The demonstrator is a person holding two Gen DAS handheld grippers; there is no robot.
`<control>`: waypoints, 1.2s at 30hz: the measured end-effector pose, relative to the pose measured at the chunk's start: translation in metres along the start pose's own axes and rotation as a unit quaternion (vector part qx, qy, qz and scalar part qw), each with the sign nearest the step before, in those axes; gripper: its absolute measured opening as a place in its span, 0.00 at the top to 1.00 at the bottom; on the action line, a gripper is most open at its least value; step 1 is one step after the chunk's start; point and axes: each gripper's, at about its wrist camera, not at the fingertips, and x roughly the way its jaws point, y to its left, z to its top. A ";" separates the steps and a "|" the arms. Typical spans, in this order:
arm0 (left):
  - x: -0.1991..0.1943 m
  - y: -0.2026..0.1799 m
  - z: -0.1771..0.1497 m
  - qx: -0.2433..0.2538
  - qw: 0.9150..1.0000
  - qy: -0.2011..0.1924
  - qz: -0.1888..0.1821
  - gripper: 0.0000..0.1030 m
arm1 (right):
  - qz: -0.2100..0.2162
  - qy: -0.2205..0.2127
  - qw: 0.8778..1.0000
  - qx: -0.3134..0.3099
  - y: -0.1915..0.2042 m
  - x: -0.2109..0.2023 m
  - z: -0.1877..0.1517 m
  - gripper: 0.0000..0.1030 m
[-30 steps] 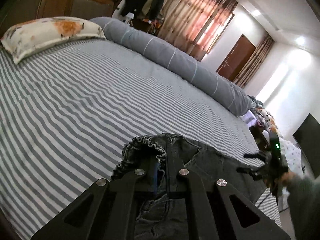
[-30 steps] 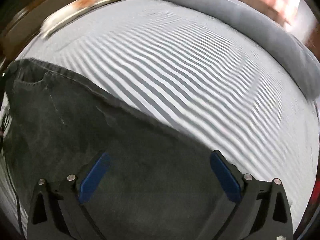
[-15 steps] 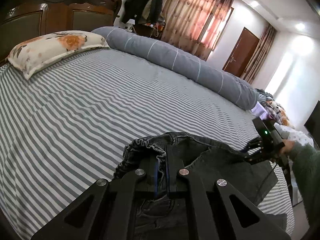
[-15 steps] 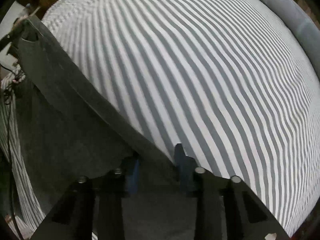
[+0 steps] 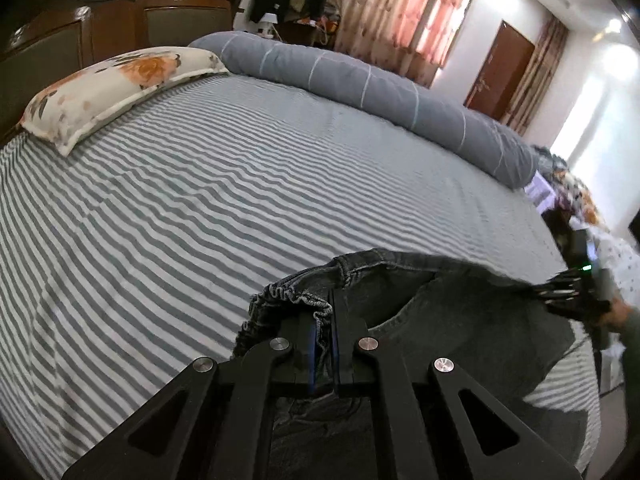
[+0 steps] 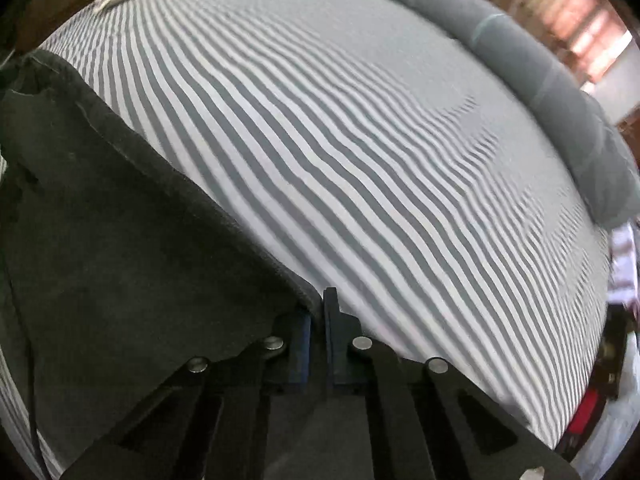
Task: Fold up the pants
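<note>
Dark grey denim pants [image 5: 452, 320] lie at the near edge of a striped bed. My left gripper [image 5: 324, 320] is shut on their gathered elastic waistband and holds it slightly raised. My right gripper [image 6: 318, 316] is shut on the far edge of the pants [image 6: 120, 248], which stretch away to the left in the right wrist view. The right gripper also shows in the left wrist view [image 5: 576, 292], at the pants' right end, held by a hand.
The grey-and-white striped bedsheet [image 5: 240, 184] spreads ahead. A floral pillow [image 5: 116, 84] lies at the far left by the wooden headboard [image 5: 120, 24]. A rolled grey duvet [image 5: 380, 96] runs along the far side. Clutter sits beyond the bed's right end.
My right gripper has closed on the pants' edge and lifted it, pulling the fabric taut. My left gripper has stayed shut on the waistband and risen a little.
</note>
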 end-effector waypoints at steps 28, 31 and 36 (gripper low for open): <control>-0.070 0.033 -0.161 0.097 0.982 0.161 0.006 0.76 | -0.043 0.029 0.961 0.271 0.218 -0.077 -0.249 0.84; -0.080 0.047 -0.170 0.056 0.983 0.177 -0.004 0.74 | -0.060 0.010 0.955 0.290 0.221 -0.093 -0.252 0.51; -0.108 0.077 -0.177 -0.064 0.979 0.181 -0.068 0.55 | -0.036 -0.040 0.934 0.353 0.221 -0.134 -0.275 0.48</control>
